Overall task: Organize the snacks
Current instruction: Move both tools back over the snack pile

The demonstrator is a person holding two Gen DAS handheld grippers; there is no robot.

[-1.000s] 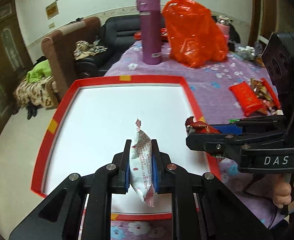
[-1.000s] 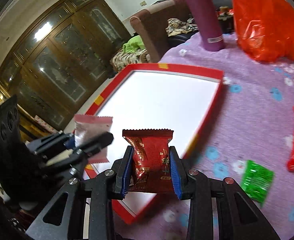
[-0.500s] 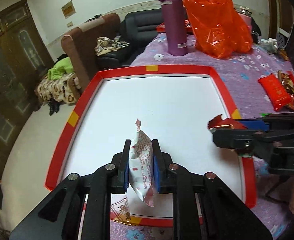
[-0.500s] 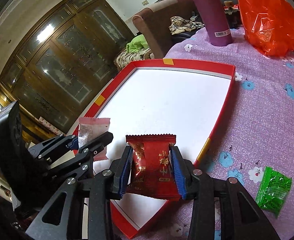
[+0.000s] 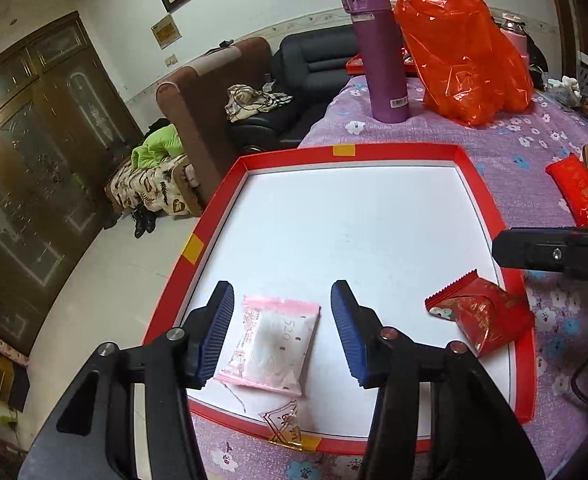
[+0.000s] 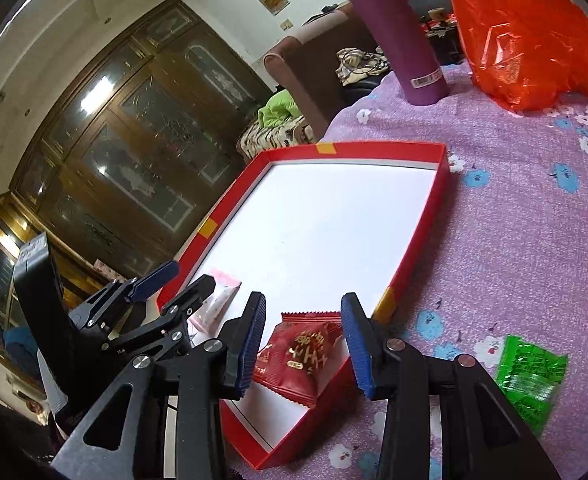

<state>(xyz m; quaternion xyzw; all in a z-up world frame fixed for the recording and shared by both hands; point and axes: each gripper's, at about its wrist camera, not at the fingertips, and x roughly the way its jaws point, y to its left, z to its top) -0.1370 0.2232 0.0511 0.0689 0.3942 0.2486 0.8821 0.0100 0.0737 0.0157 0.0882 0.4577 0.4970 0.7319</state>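
Blue ribbed pads line both two-finger tools, and neither pair presses on anything. Nearest, the left gripper (image 5: 279,334) has its jaws opening, and the flat pink-and-white foil snack packet (image 5: 271,350) lies loose between them on the white floor of the shallow red-rimmed cardboard tray (image 5: 209,216), close to the tray's near edge. The right gripper (image 6: 302,344) stands moderately spread, both pads clear of the crinkled red foil snack packet (image 6: 298,356), which rests in the tray's near right corner and seems to lean partly on the rim.

To finish this release well, I would let the left jaws spread fully before lifting, then draw each tool up and back along its own fingers, so that no pad drags a wrapper. The red packet on the rim is the likelier to slip out; a gentle nudge inward would seat it.

Farther out on the purple flowered tablecloth (image 6: 514,208), more snacks wait: a green foil sachet (image 6: 528,378) just beside the right tool and a long red wrapped bar (image 5: 580,188) beyond, well apart from the tray. Approach each from above with the jaws spread wider than the wrapper.

At the far end stand a tall purple flask (image 5: 378,52) and a crumpled orange plastic bag (image 5: 464,52); neither blocks the tray.
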